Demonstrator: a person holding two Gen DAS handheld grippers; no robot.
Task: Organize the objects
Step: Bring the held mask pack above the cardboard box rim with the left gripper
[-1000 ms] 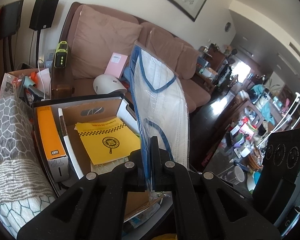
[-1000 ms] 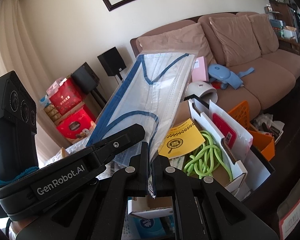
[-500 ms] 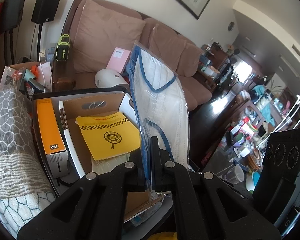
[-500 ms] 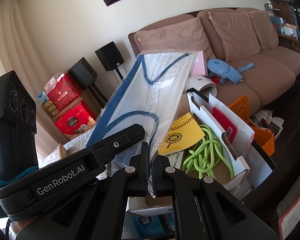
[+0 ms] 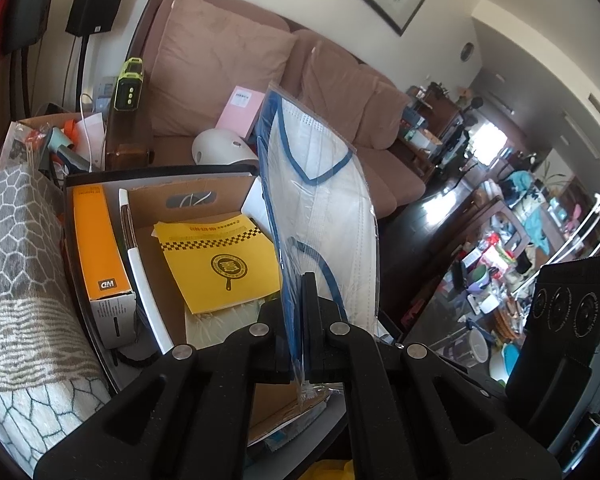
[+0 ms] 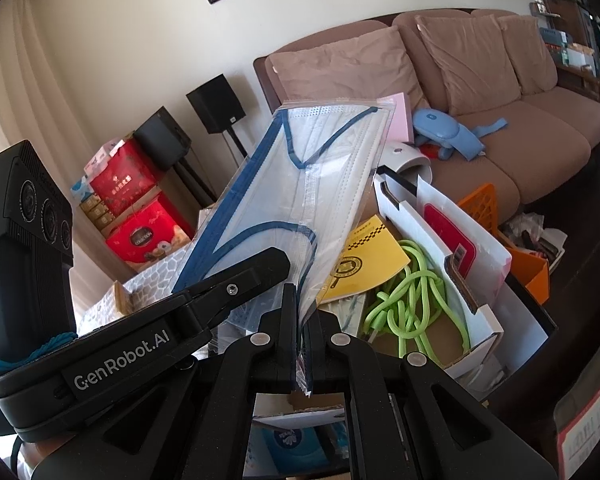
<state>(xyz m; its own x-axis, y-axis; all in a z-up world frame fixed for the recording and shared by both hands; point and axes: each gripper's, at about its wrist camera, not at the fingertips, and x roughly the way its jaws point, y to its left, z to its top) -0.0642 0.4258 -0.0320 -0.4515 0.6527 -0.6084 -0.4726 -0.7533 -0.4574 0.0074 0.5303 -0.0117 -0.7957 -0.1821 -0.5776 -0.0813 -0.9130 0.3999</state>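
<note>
A clear packet with a white, blue-edged face mask stands upright in the air above an open cardboard box. My left gripper is shut on the packet's lower edge. My right gripper is shut on the same packet at its bottom corner. In the right wrist view the left gripper comes in from the left and clamps the packet's blue edge. The right gripper's black body shows at the right of the left wrist view.
The box holds a yellow booklet, an orange carton and a green cord. Behind it are a brown sofa and a white dome device. A grey patterned cloth lies at the left, an orange basket at the right.
Both grippers keep their hold on the mask packet. The views have drifted only slightly.
</note>
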